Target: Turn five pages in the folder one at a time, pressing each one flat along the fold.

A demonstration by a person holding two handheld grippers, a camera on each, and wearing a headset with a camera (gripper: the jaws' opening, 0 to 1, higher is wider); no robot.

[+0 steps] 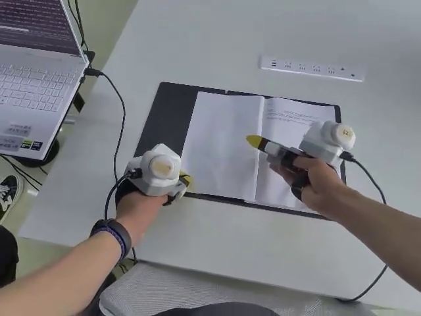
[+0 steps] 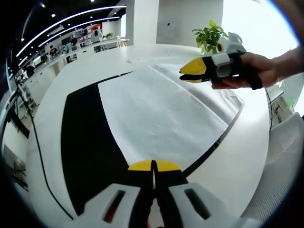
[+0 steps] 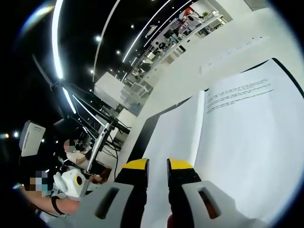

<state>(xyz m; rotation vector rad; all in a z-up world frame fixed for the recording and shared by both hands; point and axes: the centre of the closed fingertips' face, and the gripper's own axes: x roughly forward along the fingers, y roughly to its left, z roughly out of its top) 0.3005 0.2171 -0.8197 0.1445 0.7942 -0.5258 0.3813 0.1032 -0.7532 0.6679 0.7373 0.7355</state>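
The folder (image 1: 164,112) is lying open on the white bench (image 1: 217,46), right in front of the person. A blank page (image 1: 220,145) is lying flat on its left side. A page with a few lines of print (image 1: 296,115) is lying on its right side.

The right gripper (image 1: 255,141) is pointing at the fold (image 1: 260,151) between the two pages. I think it is being held there to rub the page flat along the fold. Its jaws are sitting a little apart and are holding nothing.

The left gripper (image 2: 153,165) is waiting at the near left corner of the folder, with its jaws closed tight on nothing. It is likely helping to keep the folder from sliding.

The right hand (image 1: 322,184) is hiding the near right corner of the folder. The print is looking too small to read. I cannot tell if either gripper is touching the paper, or how many pages are already turned.
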